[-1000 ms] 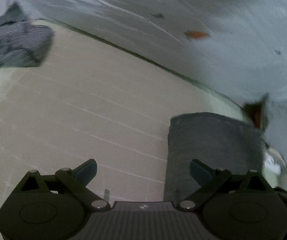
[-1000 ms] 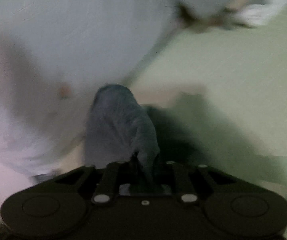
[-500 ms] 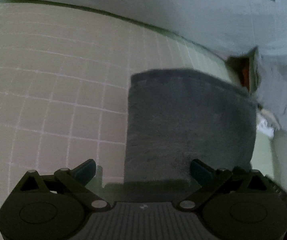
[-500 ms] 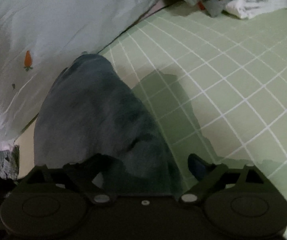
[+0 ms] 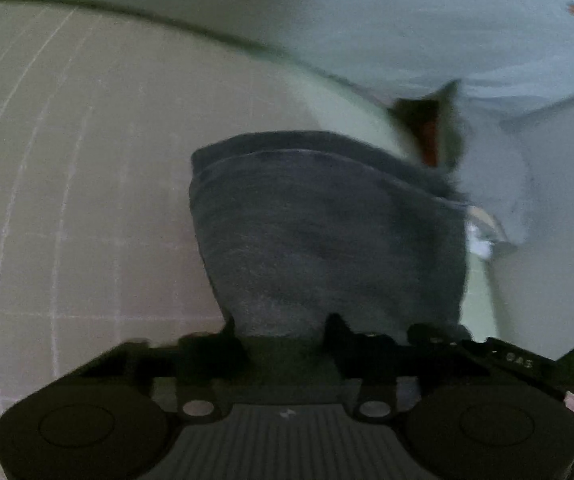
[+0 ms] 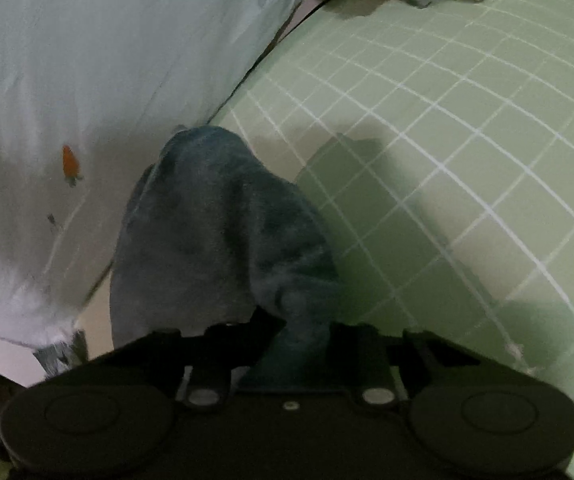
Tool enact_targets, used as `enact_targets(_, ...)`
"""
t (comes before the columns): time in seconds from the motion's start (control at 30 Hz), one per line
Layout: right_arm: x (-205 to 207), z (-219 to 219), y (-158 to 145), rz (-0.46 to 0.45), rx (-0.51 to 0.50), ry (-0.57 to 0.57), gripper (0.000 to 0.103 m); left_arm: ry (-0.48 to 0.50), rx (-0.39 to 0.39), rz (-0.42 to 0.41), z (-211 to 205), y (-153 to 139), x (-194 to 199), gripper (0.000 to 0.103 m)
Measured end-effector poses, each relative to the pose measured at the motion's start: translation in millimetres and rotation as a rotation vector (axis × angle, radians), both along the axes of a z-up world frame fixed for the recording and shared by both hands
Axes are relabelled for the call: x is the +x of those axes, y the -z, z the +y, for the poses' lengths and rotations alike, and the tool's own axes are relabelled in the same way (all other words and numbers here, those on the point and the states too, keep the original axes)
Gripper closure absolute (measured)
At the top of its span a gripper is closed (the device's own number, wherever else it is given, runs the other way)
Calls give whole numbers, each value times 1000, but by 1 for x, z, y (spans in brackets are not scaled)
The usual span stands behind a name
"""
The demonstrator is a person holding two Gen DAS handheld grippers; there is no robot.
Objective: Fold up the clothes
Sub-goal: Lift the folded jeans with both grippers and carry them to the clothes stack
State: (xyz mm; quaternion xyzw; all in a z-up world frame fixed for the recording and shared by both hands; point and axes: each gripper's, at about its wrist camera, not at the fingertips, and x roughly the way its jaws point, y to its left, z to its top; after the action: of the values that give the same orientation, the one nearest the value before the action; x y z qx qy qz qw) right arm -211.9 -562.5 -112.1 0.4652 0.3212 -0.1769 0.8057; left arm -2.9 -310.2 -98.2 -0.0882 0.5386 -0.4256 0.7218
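Both grippers have just closed on the dark grey garment (image 5: 327, 232), which lies on the bed (image 6: 447, 128) close to its edge along the pale carrot-print bedding (image 6: 87, 80): the left gripper (image 5: 283, 332) pinches its near hem, and the right gripper (image 6: 299, 332) clamps a bunched fold. The fold should go best if both corners are lifted together, kept taut and level, then laid edge to edge. Blur and the gripper bodies hide the fingers' tips and the garment's far end.

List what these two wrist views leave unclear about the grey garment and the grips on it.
- Left wrist view: motion blur smears the grey garment; the left gripper body covers its near edge.
- Right wrist view: the right gripper hides the pinched cloth.
- Either view: garment type unreadable.
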Motion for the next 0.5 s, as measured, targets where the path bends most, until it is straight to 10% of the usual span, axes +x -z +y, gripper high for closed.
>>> enact_targets(0.27,-48,-4,-30,-104,22,181,82,158,-107,-116,-59,-50,-24,71)
enact_targets(0.5,-100,-91,-88,-219,-58,275,82,220,-258,-183,-170,-100,-58,71)
